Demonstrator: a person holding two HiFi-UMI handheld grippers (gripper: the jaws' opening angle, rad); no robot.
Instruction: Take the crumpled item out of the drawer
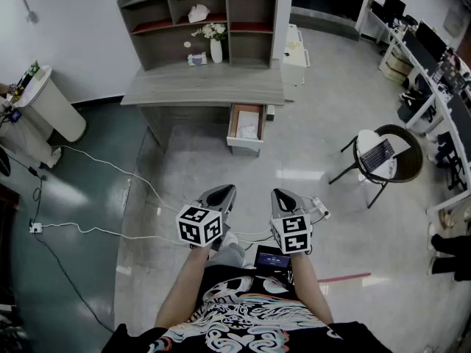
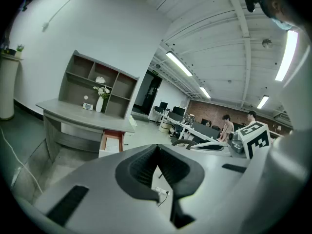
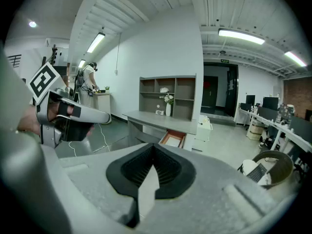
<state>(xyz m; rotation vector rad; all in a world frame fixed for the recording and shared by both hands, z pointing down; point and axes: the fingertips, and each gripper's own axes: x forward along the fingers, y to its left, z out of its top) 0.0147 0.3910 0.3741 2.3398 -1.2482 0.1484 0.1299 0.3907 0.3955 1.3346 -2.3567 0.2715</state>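
Because I stand well apart from the grey wooden worktop [image 1: 206, 87], I hold both grippers low and close in front of my body. The left gripper [image 1: 223, 191] and the right gripper [image 1: 280, 193] have their jaws together on nothing. The white crumpled item [image 1: 249, 129] lies in the open brown drawer [image 1: 244, 147] under the worktop's right end, so I judge that the approach comes first.

The left gripper [image 1: 222, 193] and right gripper [image 1: 281, 195] are grey with black-and-white square markings. The short-sleeved shirt [image 1: 243, 315] is black with pale swirls.
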